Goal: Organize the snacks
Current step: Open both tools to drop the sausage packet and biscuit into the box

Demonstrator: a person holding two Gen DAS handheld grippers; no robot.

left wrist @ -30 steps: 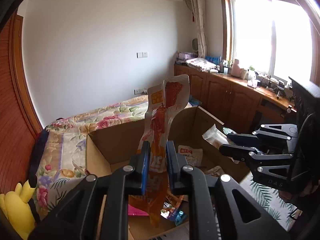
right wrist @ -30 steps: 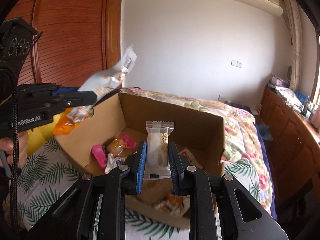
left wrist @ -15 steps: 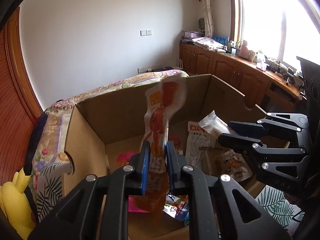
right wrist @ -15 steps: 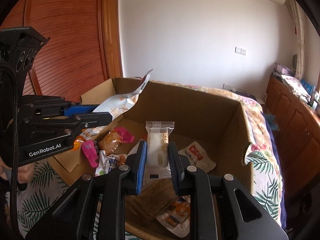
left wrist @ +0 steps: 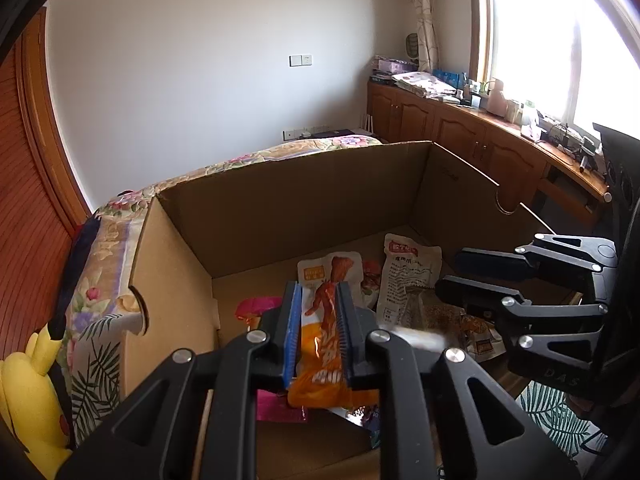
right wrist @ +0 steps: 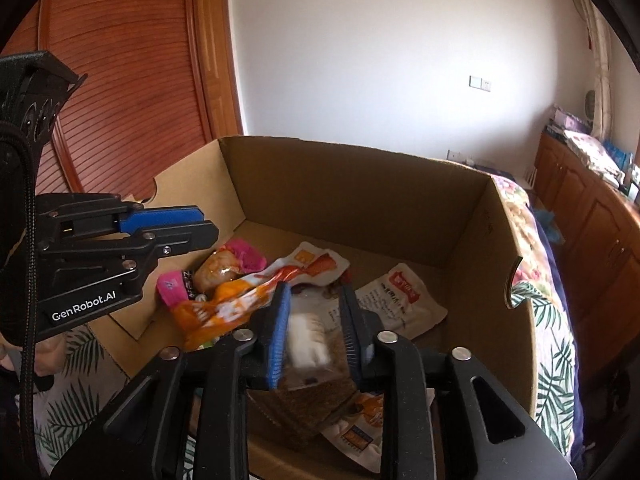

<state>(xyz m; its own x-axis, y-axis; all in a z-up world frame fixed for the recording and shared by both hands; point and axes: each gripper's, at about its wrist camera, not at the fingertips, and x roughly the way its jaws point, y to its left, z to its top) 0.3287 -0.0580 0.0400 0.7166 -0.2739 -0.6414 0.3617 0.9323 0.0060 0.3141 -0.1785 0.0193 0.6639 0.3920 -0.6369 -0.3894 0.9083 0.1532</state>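
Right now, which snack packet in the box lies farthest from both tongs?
The white packet with the red label, lying flat toward the far right of the cardboard box. The orange packet and clear packet sit at the tongs.

Daylight floods in from the window (left wrist: 560, 40) on my left wrist view; its panes are blown out to pure white and wash the wall beside them. The cardboard box (left wrist: 304, 200) has its far wall in soft shadow, its floor evenly lit. Both views bend hard at the edges, with black vignetting in the corners. In my right wrist view a clear packet (right wrist: 310, 340) smears with motion blur; in the left wrist view it shows as a pale streak. The wooden door (right wrist: 132, 92) looks warm and sharp.
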